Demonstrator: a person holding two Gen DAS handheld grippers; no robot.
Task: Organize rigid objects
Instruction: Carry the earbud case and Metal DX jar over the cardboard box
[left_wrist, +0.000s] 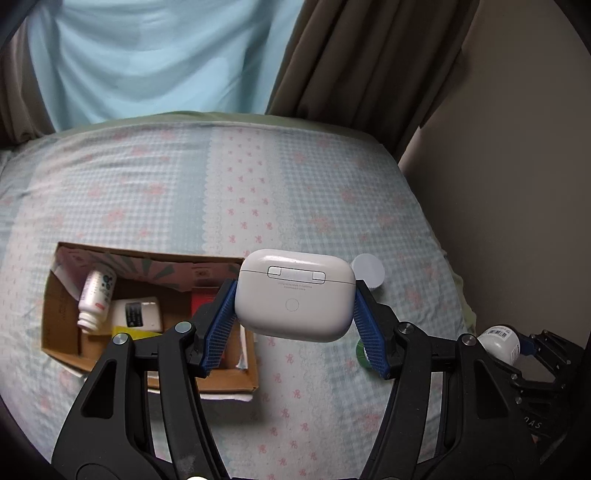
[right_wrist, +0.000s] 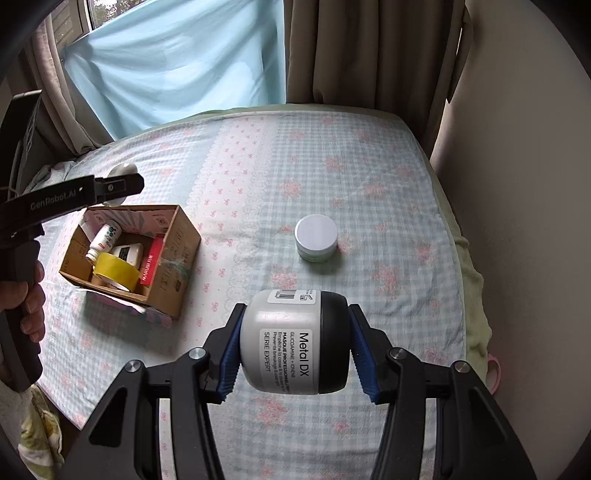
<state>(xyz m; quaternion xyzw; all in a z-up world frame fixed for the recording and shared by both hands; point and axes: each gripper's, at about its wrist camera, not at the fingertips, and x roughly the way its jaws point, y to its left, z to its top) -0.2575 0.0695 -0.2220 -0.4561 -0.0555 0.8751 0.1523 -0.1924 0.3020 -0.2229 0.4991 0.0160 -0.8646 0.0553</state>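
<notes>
My left gripper (left_wrist: 295, 314) is shut on a white earbud case (left_wrist: 293, 295) and holds it above the bed, just right of an open cardboard box (left_wrist: 59, 295). The box (right_wrist: 181, 258) holds a small white bottle (right_wrist: 105, 238), a yellow tape roll (right_wrist: 114, 275), a white item and a red box. My right gripper (right_wrist: 295, 350) is shut on a grey jar with a black lid (right_wrist: 291, 343), labelled Metal DX, held on its side above the bed. The jar also shows in the left wrist view (left_wrist: 500, 341). A small round jar with a white lid (right_wrist: 316, 238) stands on the bed.
The bed has a checked blue sheet with pink flowers (right_wrist: 369, 166). Brown curtains (right_wrist: 369, 51) and a light blue cloth (right_wrist: 177, 62) hang behind it. A beige wall (right_wrist: 517, 221) runs along the right side. The left gripper's body (right_wrist: 74, 195) reaches over the box.
</notes>
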